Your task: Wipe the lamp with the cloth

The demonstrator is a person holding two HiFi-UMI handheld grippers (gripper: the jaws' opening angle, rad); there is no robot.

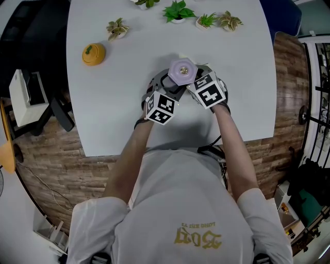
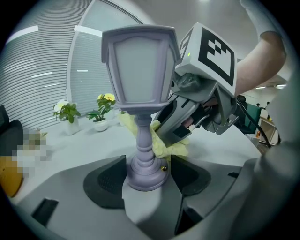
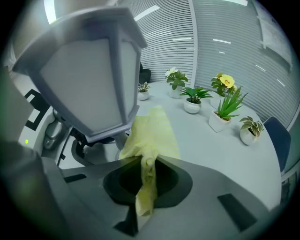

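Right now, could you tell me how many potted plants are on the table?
5 potted plants on the table: one at left, one cut off at the top edge, a bright green one, two at right. Others may lie out of view.

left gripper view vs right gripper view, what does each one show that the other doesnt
Only the left gripper view: the left gripper closed on the lamp base, and the right gripper seen from outside with its marker cube. Only the right gripper view: the yellow cloth pinched between the right gripper's jaws. Both: the lamp's head, the cloth beside it, potted plants on the table.
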